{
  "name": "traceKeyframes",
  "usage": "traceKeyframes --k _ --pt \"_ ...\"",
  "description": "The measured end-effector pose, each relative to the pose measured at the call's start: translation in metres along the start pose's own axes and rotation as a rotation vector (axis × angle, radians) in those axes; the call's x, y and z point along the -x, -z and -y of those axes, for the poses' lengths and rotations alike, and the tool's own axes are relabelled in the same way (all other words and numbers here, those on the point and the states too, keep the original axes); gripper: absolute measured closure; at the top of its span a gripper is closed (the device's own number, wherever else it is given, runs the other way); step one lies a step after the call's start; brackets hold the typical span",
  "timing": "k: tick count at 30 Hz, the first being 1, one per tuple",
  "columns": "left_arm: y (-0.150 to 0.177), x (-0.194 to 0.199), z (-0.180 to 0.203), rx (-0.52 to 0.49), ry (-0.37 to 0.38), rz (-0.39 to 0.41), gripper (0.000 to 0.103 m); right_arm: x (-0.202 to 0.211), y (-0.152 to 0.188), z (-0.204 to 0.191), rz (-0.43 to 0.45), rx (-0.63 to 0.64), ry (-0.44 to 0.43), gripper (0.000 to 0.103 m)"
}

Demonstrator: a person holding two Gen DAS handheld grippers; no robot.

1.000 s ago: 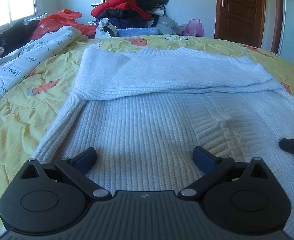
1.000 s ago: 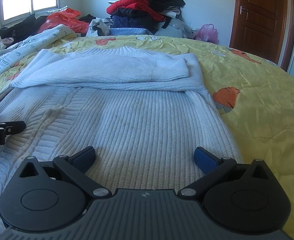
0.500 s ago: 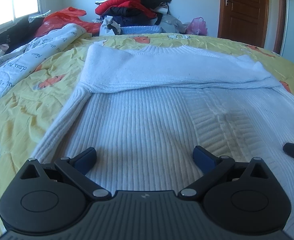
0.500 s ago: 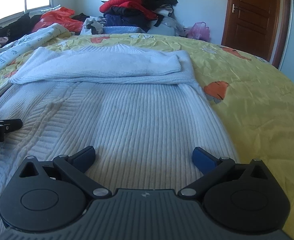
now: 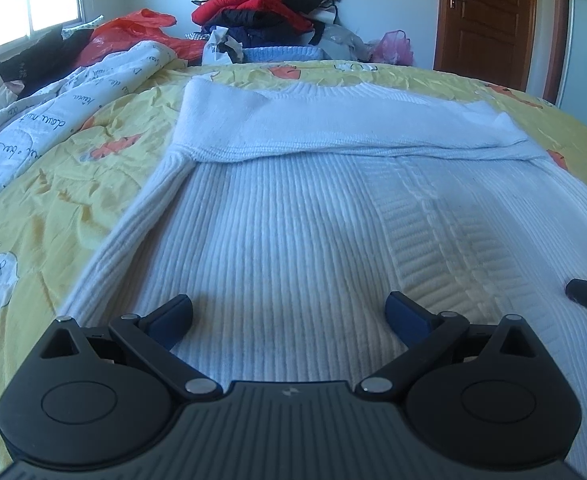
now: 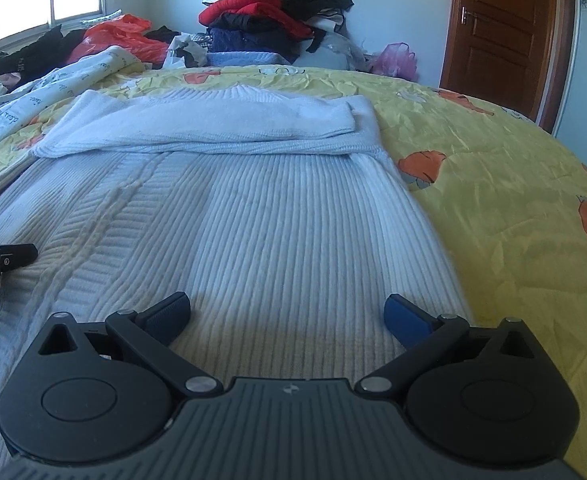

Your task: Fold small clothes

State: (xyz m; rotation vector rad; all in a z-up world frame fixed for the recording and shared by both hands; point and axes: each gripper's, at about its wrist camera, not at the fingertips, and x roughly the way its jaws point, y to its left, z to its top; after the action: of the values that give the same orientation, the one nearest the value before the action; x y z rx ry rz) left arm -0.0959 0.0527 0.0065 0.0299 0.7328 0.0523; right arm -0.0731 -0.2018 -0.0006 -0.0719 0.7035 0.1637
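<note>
Nearest the cameras, the left gripper [image 5: 289, 314] and the right gripper [image 6: 287, 312] hang low over the hem end of a white ribbed sweater [image 5: 301, 232], each with its fingers spread wide and nothing between them. The sweater lies flat on a yellow bedspread [image 6: 493, 184], body toward the grippers, with both sleeves [image 6: 213, 124] already laid across the chest near the collar. The likely next move is to pinch the hem at both corners and carry it up toward the collar, and that is where trouble can start. The knit is thick and soft, so a shallow pinch may catch only the top layer and leave the back panel behind, giving a lopsided fold. If one gripper lifts sooner or higher than the other, the body could twist and drag the crossed sleeves out of place. The grippers also sit near each other over the middle of the sweater, so closing inward risks bunching the cloth. Farther off, a patterned quilt [image 5: 53, 120] and a pile of clothes [image 6: 277, 16] lie well apart from the work.
</note>
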Motion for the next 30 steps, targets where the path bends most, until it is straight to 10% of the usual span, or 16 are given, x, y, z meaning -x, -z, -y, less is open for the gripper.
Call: traceKeyframes --k 30 --pt "0.029 0.04 -0.009 0.016 0.021 -0.051 0.0 0.037 0.025 0.01 -0.03 0.09 -0.074 0.001"
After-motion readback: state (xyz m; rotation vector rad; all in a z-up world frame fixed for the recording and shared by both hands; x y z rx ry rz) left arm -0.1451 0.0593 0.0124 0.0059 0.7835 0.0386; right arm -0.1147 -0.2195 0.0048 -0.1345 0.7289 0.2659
